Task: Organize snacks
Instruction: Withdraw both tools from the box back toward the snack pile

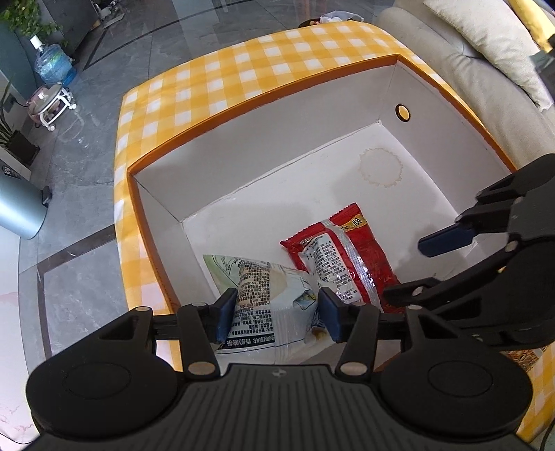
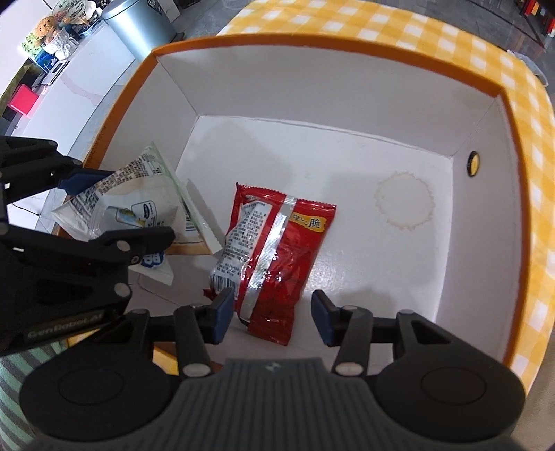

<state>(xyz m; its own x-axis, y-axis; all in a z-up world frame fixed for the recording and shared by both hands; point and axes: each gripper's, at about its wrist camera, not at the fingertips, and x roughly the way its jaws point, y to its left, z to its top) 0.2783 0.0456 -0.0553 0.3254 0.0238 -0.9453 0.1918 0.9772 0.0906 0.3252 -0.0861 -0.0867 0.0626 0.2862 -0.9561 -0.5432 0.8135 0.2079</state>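
A white-walled box with an orange rim (image 1: pixel 260 100) (image 2: pixel 312 38) stands on a yellow checked tablecloth (image 1: pixel 242 69). A red snack packet (image 1: pixel 360 256) (image 2: pixel 277 243) lies flat on the box floor, back side up. A pale white snack packet (image 1: pixel 270 298) (image 2: pixel 138 194) stands tilted in the near corner, its lower end on the floor. My left gripper (image 1: pixel 277 314) (image 2: pixel 121 208) straddles this packet with its blue pads at the packet's sides, not squeezing it. My right gripper (image 2: pixel 272 315) (image 1: pixel 407 270) hangs open over the red packet's near end, a gap showing beside its right finger.
A round ring-shaped stain (image 2: pixel 404 201) marks the box floor, and a grommet hole (image 2: pixel 473 163) pierces one wall. A cream sofa with a cushion (image 1: pixel 485 52) sits beyond the table. A metal bin (image 2: pixel 138 24) and a water bottle (image 1: pixel 52 62) stand on the tiled floor.
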